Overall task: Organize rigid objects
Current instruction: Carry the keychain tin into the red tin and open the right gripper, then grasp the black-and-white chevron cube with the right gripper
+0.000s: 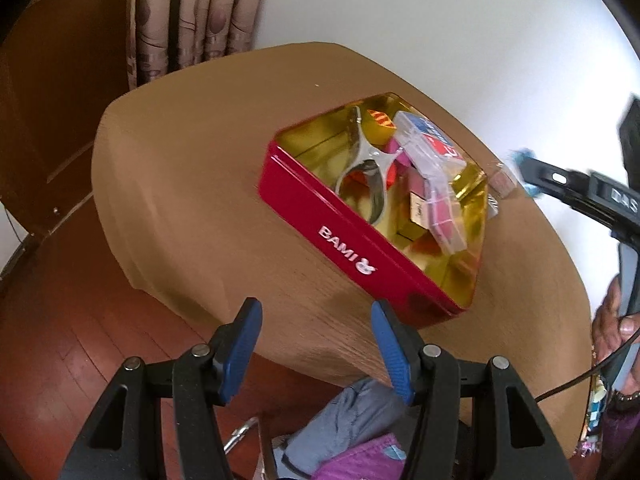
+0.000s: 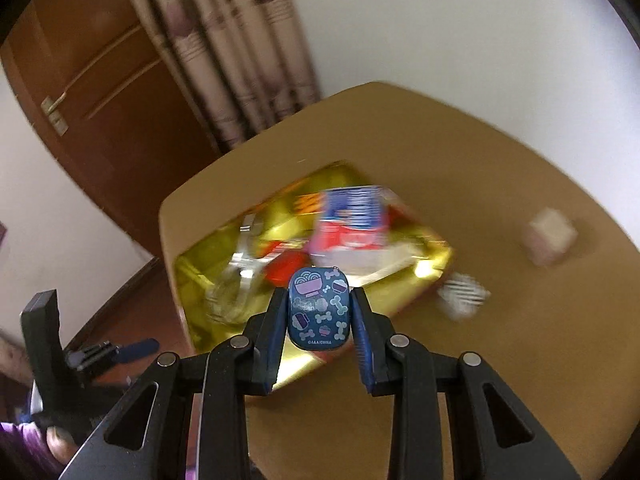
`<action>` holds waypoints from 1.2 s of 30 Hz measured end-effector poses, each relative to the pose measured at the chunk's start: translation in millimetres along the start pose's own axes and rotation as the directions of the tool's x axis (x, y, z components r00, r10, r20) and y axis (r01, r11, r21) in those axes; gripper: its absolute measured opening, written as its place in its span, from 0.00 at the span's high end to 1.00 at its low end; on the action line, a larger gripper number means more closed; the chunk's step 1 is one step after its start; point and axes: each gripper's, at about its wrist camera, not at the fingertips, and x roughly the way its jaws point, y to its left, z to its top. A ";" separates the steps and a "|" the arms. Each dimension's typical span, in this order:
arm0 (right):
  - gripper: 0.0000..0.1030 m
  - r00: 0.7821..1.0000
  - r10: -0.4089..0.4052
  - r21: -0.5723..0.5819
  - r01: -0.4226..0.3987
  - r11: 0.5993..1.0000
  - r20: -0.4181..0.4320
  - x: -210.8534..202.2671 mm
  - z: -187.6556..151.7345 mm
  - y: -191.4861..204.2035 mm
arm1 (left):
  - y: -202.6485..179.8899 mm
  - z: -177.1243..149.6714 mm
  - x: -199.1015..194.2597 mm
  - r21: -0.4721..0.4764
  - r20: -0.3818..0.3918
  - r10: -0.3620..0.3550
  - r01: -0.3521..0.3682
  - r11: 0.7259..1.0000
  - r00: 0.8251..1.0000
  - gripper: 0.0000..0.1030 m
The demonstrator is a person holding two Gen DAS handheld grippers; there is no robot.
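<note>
A small blue tin printed with bowls and bones sits clamped between the blue pads of the right claw, held above the near edge of an open red biscuit tin with a gold interior. That tin stands near the middle of the tan bench. The right claw tilts downward. The left claw hovers over the bench's near edge, jaws apart, empty.

Brown wooden door with metal handle at upper left. Patterned curtain hanging at upper centre, beside white wall. Reddish wooden floor at lower left. Purple cloth along bottom edge.
</note>
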 end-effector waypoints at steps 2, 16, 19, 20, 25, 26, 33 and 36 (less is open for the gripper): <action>0.72 1.000 0.002 -0.004 -0.002 1.000 -0.028 25.5 0.8 13.6 | 0.7 0.7 0.4 0.005 -0.004 0.006 -0.006 1.000 1.000 0.43; 0.33 0.996 0.016 0.078 -0.022 0.997 0.087 36.5 -6.5 5.2 | 13.2 0.4 11.8 -0.045 -0.069 -0.006 0.003 0.999 0.998 0.43; 0.33 0.990 -0.053 0.101 0.040 0.994 0.128 11.3 -21.1 -22.8 | 14.8 -0.3 13.7 -0.055 -0.083 -0.015 0.010 0.998 0.996 0.43; 0.33 0.987 -0.100 0.079 0.091 0.993 0.123 6.0 -29.1 -35.0 | 14.8 -0.4 14.6 -0.056 -0.089 -0.014 0.009 0.998 0.996 0.43; 0.32 0.974 -0.225 -0.110 0.224 0.968 0.002 18.8 -47.6 -84.0 | 14.0 -0.9 15.7 -0.054 -0.097 -0.011 0.006 0.999 0.995 0.43; 0.32 0.970 -0.244 -0.153 0.238 0.959 -0.018 24.0 -48.1 -89.1 | 12.4 -0.7 16.5 -0.051 -0.100 -0.008 0.003 0.999 0.995 0.43; 0.32 0.965 -0.259 -0.342 0.228 0.912 -0.047 56.1 -21.9 -99.4 | -0.7 1.7 11.6 -0.005 -0.052 0.014 -0.015 1.000 0.999 0.43; 0.33 0.968 -0.240 -0.354 0.199 0.914 -0.075 68.5 -9.4 -107.0 | -6.4 2.9 6.6 0.031 -0.009 0.049 -0.049 0.998 0.999 0.43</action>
